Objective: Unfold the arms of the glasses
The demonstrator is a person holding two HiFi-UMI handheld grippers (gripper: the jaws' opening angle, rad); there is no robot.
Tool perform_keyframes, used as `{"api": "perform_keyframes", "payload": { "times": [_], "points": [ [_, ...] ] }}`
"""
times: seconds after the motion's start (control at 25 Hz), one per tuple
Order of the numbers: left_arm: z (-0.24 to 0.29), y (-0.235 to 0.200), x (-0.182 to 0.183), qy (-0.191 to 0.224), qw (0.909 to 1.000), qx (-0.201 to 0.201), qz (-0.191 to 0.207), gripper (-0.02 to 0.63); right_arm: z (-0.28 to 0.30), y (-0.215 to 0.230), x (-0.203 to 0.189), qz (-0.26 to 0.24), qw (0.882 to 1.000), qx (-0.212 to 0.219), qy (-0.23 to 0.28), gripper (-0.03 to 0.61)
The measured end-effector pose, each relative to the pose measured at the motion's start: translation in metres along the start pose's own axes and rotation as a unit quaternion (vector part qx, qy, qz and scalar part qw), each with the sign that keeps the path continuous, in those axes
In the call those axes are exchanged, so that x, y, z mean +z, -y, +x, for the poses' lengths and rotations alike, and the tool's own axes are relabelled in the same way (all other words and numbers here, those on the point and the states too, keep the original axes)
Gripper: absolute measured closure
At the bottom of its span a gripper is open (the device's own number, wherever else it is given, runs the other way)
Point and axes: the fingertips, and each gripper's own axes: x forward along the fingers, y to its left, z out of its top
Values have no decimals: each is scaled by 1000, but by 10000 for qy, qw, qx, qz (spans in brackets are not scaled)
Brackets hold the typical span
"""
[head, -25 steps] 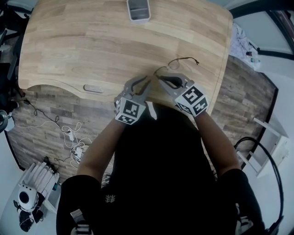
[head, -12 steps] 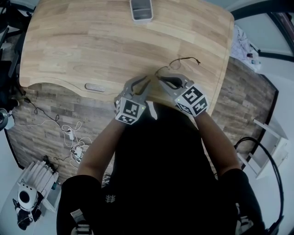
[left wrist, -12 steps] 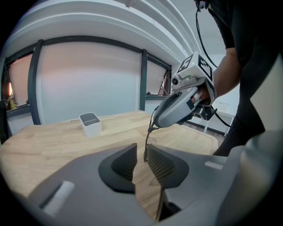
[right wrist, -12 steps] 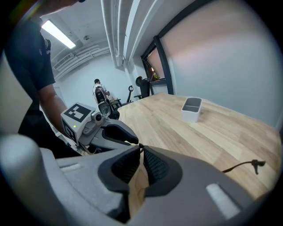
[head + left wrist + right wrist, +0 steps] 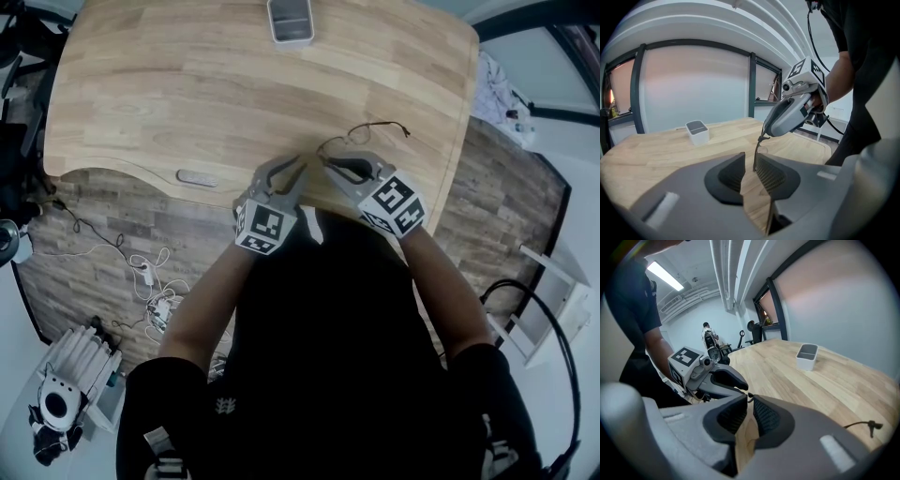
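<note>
Head view: the person reaches both arms forward over the near edge of the wooden desk (image 5: pixel 141 103). The left claw (image 5: pixel 300 164) and the right claw (image 5: pixel 328 161) meet tip to tip there. The thin wire glasses (image 5: pixel 375 123) run from the claws' tips out to the right over the wood. A small white tray (image 5: pixel 289 19) sits well apart at the far edge.

Left gripper view: the left claw's jaws stand a little apart. One thin dark arm of the glasses rises out of the gap, close against the right-hand pad, and bare wood shows in the rest of the gap. The arm's upper end runs into the tip of the right claw, which hangs just beyond. The tray stands far off to the left.

Right gripper view: the right claw's jaws are drawn nearly together, pinched on a small dark part of the glasses at their tips. The left claw's tip is just beyond. Another thin arm of the glasses pokes out at lower right.
</note>
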Motion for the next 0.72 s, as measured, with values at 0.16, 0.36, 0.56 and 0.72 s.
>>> {"api": "perform_keyframes", "payload": {
  "times": [0.16,0.36,0.56,0.72],
  "points": [
    [-4,-3,5,24,10000,42,24,534,-4,-6,4,-236,9997,59,16,522],
    [-8,-7,18,51,9999,123,94,534,-17,-10,10,-500,9986,31,188,509],
    [-16,-21,49,378,9986,360,-45,535,-42,7,24,-446,9966,-313,618,509],
    [-25,-28,81,711,9959,522,-178,562,-70,28,34,-377,9907,-796,1037,509]
  ]
}}
